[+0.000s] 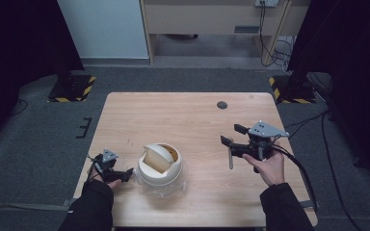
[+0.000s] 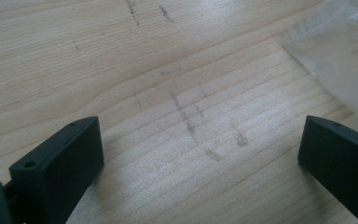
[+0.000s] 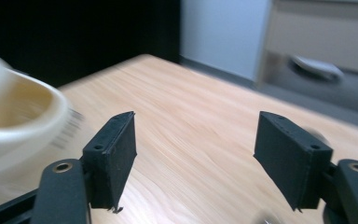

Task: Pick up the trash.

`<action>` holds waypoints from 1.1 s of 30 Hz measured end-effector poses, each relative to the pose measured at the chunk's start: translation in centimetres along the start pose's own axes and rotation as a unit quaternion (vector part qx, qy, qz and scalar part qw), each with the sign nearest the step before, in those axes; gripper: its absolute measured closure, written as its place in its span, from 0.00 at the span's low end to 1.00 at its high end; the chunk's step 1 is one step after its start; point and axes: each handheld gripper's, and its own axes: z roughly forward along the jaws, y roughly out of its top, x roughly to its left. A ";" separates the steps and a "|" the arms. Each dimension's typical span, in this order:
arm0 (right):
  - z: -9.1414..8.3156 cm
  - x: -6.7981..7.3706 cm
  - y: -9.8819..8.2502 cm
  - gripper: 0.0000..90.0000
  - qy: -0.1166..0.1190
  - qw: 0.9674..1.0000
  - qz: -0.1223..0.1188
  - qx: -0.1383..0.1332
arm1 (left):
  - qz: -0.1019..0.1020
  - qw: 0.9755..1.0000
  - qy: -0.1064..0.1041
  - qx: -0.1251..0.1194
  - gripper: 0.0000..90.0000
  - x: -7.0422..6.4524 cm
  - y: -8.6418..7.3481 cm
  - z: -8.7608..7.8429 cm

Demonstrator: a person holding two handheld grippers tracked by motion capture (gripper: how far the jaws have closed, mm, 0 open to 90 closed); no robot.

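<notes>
We see cream bowl on counter, just right of left gripper fingers, well left of right gripper fingers. Both sets of fingers wide apart, empty.

Bare table between grippers' far side — passable; cream bin on plastic bag blocks left-centre.

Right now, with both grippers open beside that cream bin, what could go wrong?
1. The right gripper is open and empty; a fast sweep could knock the cream swing-lid bin over.
2. The clear plastic bag under the bin lies by the open left gripper and could snag.
</notes>
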 end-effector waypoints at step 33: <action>7.5 -3.9 -10.1 0.66 -0.113 0.963 0.087 0.230 | -0.002 1.000 -0.002 0.014 0.12 0.2 0.5 -0.4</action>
